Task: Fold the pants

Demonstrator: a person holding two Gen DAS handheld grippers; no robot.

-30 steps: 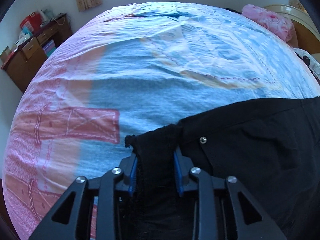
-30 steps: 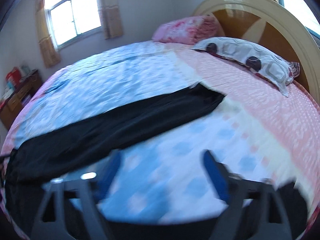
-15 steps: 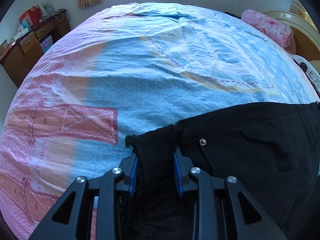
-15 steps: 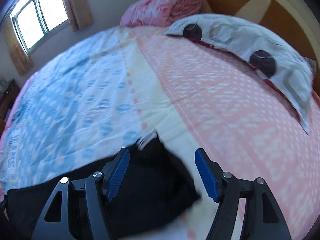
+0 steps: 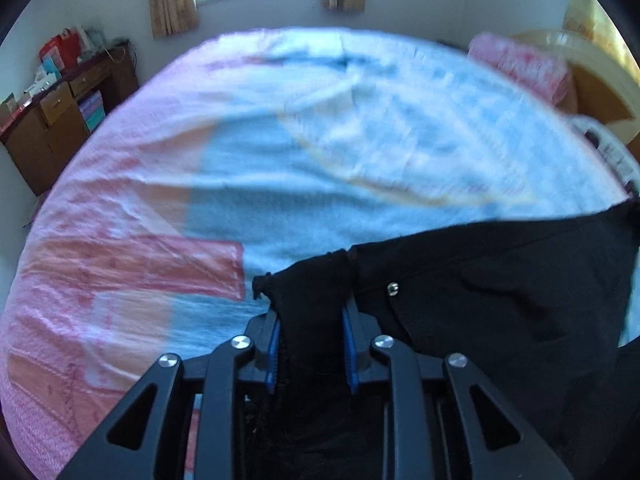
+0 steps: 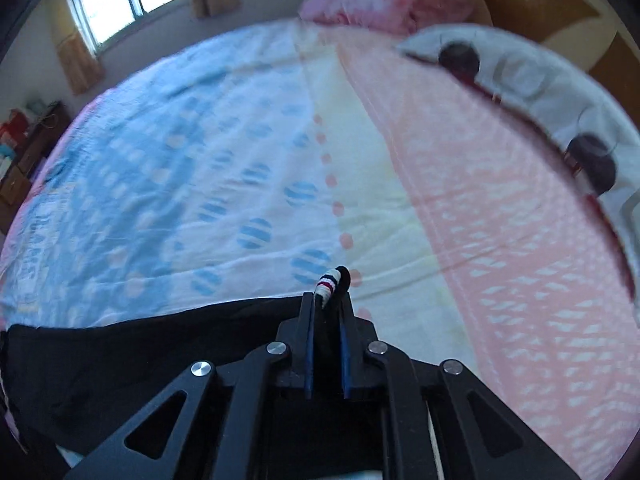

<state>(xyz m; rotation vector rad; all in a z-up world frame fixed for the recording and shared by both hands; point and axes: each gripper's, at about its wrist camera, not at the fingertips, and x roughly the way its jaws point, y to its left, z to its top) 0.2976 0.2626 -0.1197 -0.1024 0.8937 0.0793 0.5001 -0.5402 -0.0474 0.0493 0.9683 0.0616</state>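
Both hand-held grippers (image 5: 310, 336) apparently pinching pants (image 5: 500, 292)

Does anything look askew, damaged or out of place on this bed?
Nothing stands out. The black pants lie stretched across the bedspread, and each end sits between a closing gripper's jaws: left gripper, right gripper.

Pants (image 5: 500, 300) lie on bed (image 5: 320, 140), pillows (image 6: 520, 80) behind.

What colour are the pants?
Black pants, with a striped trim at the pinched end; clearest in the left wrist view.
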